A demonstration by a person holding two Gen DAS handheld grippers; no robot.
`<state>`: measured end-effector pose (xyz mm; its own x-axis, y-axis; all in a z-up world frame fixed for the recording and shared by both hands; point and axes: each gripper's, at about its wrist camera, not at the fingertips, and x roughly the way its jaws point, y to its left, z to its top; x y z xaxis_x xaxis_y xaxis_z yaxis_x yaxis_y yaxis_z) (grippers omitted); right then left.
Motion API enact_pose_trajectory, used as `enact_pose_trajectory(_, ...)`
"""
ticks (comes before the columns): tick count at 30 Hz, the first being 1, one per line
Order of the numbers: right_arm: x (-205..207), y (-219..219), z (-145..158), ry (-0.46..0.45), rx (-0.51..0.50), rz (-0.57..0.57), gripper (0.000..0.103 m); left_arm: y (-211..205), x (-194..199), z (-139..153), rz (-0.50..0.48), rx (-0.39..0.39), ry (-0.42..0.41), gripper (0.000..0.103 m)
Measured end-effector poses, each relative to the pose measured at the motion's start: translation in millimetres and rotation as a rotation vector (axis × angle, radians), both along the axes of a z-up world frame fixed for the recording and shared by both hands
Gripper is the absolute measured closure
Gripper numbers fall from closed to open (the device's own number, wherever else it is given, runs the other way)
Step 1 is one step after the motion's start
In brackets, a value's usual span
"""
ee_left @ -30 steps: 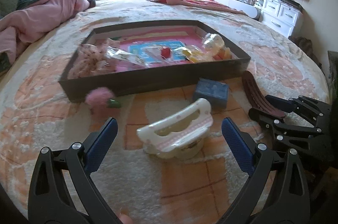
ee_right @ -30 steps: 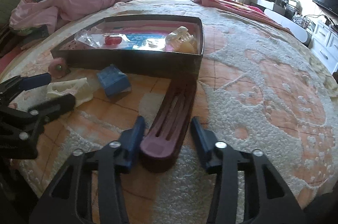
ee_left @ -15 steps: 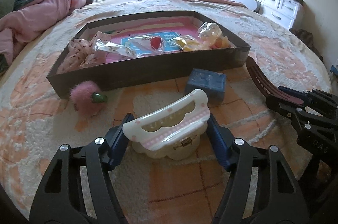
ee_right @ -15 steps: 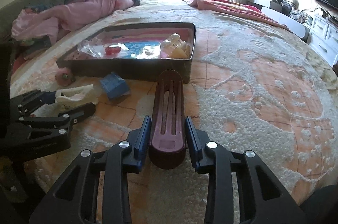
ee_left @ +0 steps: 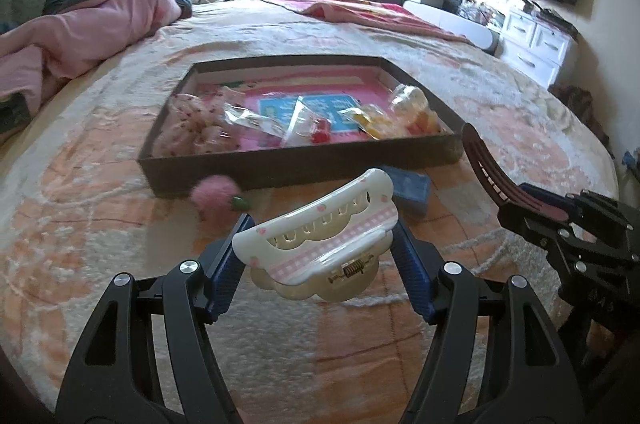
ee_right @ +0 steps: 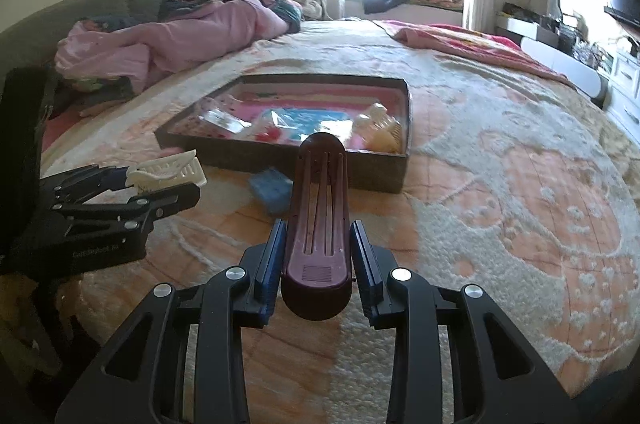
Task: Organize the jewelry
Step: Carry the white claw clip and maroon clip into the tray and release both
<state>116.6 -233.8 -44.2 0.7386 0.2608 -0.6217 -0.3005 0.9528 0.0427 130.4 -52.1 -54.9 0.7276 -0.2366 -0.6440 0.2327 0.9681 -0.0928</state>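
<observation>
While raised, left gripper [ee_right: 168,183] body lettering blurred, perhaps unreadable.

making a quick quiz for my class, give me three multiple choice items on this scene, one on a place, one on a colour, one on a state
1. Where does the small blue box lie?
A. inside the tray
B. on the bedspread just in front of the tray
C. on the pink blanket

2. What colour is the long curved slotted hair clip in the right gripper?
A. dark maroon
B. yellow
C. white

3. What is the state of the left gripper?
A. open and empty
B. closed on the fluffy pink pompom
C. closed on the cream and pink claw hair clip

Answers:
1 B: the box sits on the patterned bedspread before the near wall of the dark shallow tray.
2 A: the clip between the blue pads is dark maroon.
3 C: both pads press the claw clip's ends, held above the bedspread.
</observation>
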Motion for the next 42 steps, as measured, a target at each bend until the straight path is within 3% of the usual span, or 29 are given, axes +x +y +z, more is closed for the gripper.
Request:
enact_pose_trajectory(22,29,46,22,-0.06,-0.02,0.102,0.072,47,14,20,0.13,-0.052,-0.045,0.044)
enact_pose_trajectory(42,87,36,28,-0.079,-0.033,0.062,0.072,64,56,21,0.185,-0.017,-0.051,0.044)
